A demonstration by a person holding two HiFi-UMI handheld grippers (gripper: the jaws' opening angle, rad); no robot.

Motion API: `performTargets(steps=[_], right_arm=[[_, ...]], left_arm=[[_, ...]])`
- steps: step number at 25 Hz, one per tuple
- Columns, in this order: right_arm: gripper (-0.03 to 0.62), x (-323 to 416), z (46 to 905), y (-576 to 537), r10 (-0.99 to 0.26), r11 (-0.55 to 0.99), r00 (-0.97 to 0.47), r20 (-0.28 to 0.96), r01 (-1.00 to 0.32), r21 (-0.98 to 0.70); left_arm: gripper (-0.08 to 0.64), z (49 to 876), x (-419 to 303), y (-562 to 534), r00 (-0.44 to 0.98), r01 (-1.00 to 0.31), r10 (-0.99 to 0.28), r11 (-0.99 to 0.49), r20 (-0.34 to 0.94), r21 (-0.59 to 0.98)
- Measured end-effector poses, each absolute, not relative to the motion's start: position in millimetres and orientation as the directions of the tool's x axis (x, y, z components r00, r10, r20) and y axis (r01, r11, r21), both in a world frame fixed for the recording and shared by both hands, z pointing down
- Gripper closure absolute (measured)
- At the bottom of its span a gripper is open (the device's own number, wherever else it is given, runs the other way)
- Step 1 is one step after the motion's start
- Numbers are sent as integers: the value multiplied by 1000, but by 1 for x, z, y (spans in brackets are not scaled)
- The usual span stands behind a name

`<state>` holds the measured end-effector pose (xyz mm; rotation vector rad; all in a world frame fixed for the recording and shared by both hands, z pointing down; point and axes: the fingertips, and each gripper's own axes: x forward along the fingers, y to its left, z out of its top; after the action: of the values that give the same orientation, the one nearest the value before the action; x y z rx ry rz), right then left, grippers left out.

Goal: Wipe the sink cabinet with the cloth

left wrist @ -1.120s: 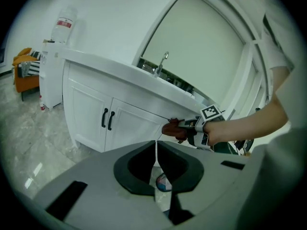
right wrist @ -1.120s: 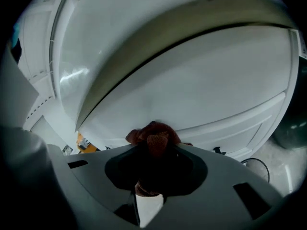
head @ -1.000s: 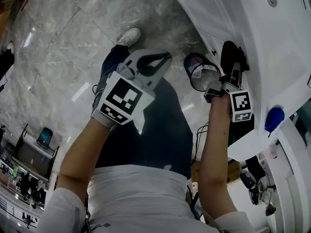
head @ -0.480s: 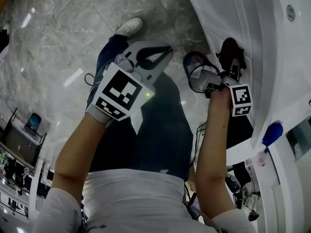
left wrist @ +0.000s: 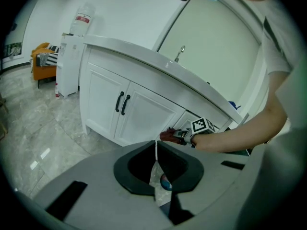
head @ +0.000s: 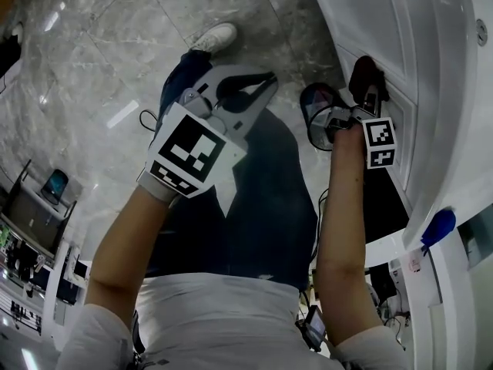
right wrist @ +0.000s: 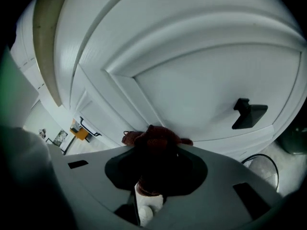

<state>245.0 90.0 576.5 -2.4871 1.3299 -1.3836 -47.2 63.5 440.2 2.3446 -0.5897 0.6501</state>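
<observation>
Right gripper (right wrist: 156,145): jaws clamped on the dark red cloth (right wrist: 154,139), wad bulging past the tips. Cloth lies dead ahead of the jaws, apparently pressed to the white cabinet (right wrist: 192,75) panel, lower centre of right gripper view. Black handle (right wrist: 249,113) sits to its right, apart. In head view this contact is upper right. Left gripper (head: 262,81): jaws together, nothing held, mid-frame over the leg (head: 262,206), well apart from the cabinet. Judgement: the right arm is nearer and does the wiping, stroke along the panel face

Nothing legible; the bottle label (left wrist: 83,19) is too small.
</observation>
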Motion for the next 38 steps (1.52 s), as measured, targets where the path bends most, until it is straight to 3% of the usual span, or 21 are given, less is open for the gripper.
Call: performTargets(steps=[19,32,38], right_arm=[[495,256,622,109,-646,-606,240,724,-739,-296],[497,281,579,137,-628,-688,338,701,-661,-299],[502,278,546,139,-656,-741,395,643,-498,-450]], left_arm=[[548,450,-23,78,785,-495,-162,-744,599,448],[548,448,-18,86,807,-397,-53,-785,588,475],[548,443,-22,82,812,-328,15,-815,584,477]])
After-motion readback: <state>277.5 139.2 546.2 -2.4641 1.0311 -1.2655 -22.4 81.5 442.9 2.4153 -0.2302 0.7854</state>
